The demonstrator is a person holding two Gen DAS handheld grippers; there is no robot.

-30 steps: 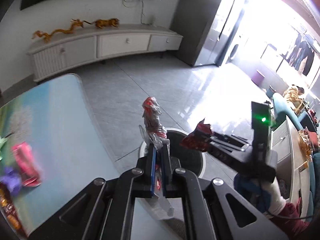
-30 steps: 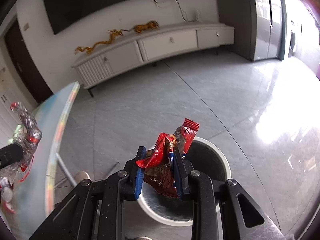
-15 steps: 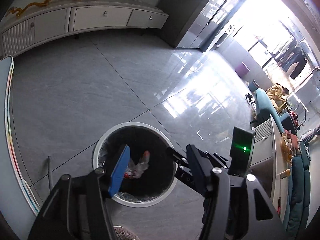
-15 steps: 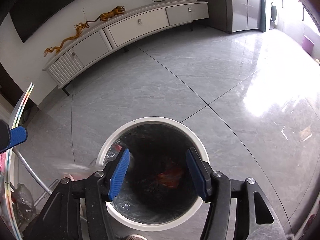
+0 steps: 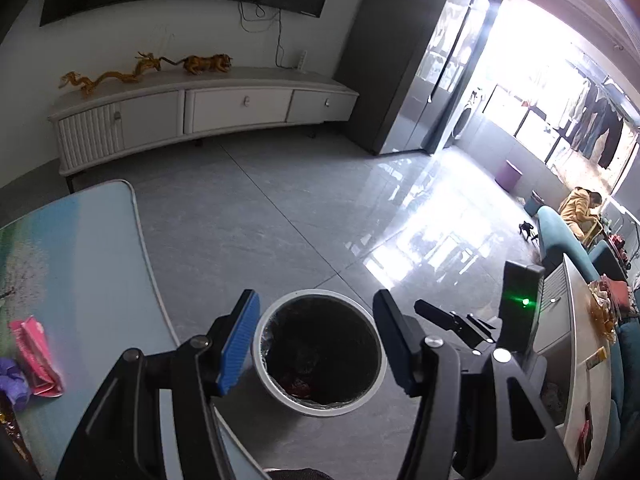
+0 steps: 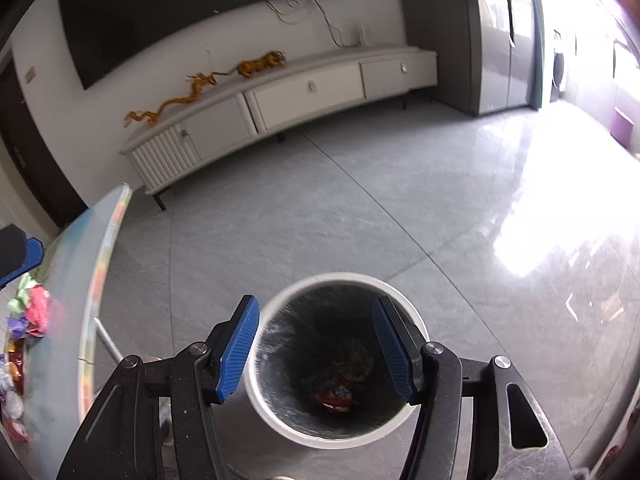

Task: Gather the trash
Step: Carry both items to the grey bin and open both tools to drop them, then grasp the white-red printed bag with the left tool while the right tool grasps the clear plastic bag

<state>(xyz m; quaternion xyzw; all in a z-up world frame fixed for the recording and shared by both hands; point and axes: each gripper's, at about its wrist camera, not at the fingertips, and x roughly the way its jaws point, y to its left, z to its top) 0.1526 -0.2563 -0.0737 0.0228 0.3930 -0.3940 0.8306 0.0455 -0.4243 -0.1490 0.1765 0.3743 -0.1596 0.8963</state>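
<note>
on the left of the left wrist view, a table [image 5: 80, 248] with a blue and green printed top carries leftover trash at its near edge: a pink wrapper [image 5: 36, 344], a crumpled purple scrap [image 5: 12, 380] just beside it and a brown foil piece at the very rim of the picture, too cut off to identify. at centre, the left gripper [image 5: 316, 344] hangs above a white round bin [image 5: 320, 408] with a black liner, its blue-padded jaws standing apart with nothing between them, having just opened. down in the bin lie red wrappers [image 5: 296, 384], dim in the dark liner. to the right, the right gripper [image 5: 448, 318] reaches in from the side, a green light glowing on its body. a sofa and a seated person in yellow show far right against a bright window.

from the right wrist view, the table [image 6: 64, 360] edge and a heap of coloured scraps [image 6: 32, 312] sit far left, with a blue pad of the left gripper [image 6: 28, 256] showing above them. at centre the right gripper [image 6: 316, 344] is poised over the bin [image 6: 340, 436], jaws parted and empty, having just opened; a red wrapper [image 6: 336, 396] lies at the bottom. behind, a long white cabinet [image 6: 304, 92] holds golden dragon and tiger figures [image 6: 224, 80].
</note>
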